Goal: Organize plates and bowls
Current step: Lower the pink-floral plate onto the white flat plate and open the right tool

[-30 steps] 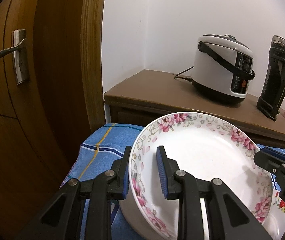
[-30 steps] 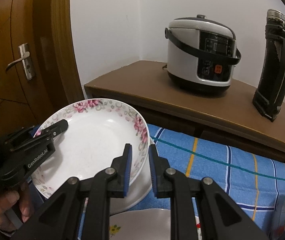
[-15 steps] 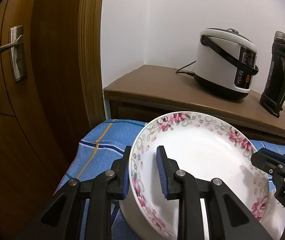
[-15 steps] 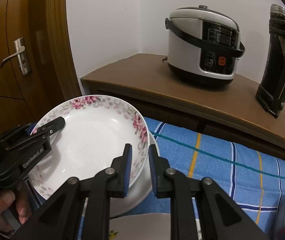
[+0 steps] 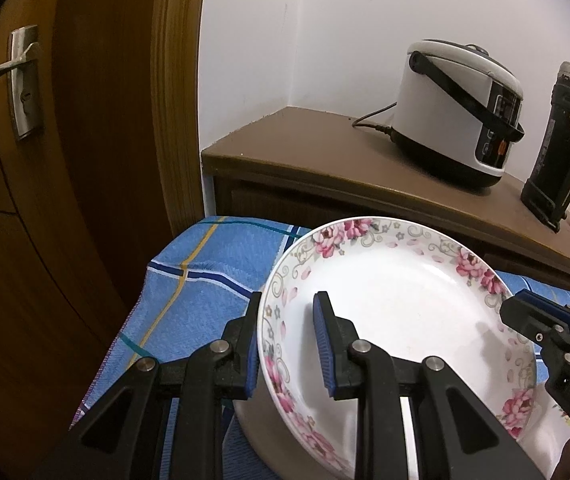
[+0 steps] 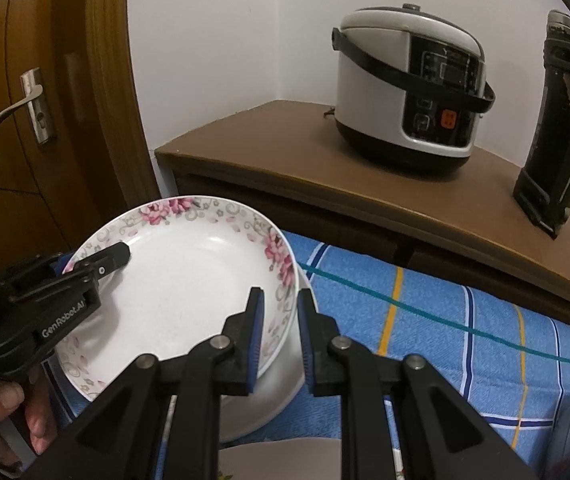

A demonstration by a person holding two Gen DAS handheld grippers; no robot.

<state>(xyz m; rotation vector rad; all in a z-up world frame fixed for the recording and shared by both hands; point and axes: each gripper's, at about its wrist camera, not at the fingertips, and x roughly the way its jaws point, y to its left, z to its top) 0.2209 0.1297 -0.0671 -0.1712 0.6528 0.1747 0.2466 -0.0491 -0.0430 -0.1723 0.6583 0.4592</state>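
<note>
A flowered plate [image 5: 397, 316] fills the lower centre of both views (tilted above a white dish [image 6: 269, 400]). The left gripper [image 5: 287, 342] and right gripper [image 6: 279, 334] each pinch opposite rim edges, fingers nearly closed.

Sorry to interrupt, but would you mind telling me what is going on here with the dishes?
A person is holding one white plate with a pink floral rim with two handheld grippers. The left gripper is clamped on its left edge, the right gripper on the opposite edge. The plate sits tilted just over a plain white dish on the blue checked cloth; whether they touch is unclear.
</note>
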